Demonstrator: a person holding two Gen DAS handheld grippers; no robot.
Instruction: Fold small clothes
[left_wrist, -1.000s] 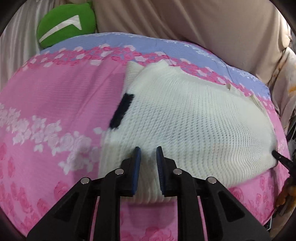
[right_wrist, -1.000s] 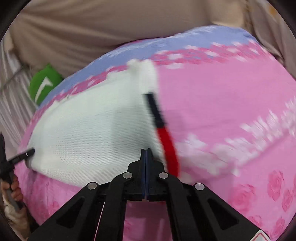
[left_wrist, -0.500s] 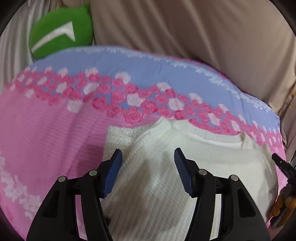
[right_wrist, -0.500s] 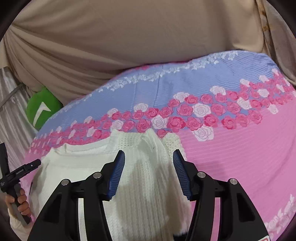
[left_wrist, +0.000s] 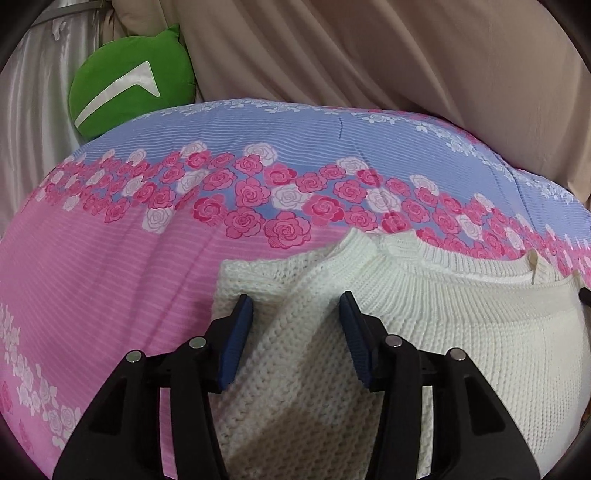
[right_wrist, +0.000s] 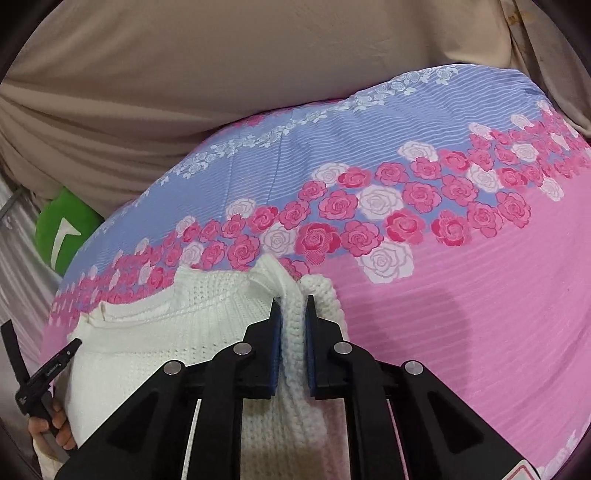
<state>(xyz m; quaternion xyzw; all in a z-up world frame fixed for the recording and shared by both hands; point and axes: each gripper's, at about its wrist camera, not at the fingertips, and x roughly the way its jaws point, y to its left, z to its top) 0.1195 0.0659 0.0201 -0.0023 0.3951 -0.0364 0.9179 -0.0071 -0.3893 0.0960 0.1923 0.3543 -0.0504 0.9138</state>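
One white knit sweater (left_wrist: 424, 332) lies on the pink rose-print bedspread (left_wrist: 110, 277), its fold pinched by the just-closing right gripper (right_wrist: 292, 306), while the left gripper (left_wrist: 295, 314), jaws narrowing, straddles another fold without clamping.

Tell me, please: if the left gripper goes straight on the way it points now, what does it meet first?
Most likely the white knit sweater: the left gripper is open, with the folded knit between and just ahead of its fingers. Depth is unclear.
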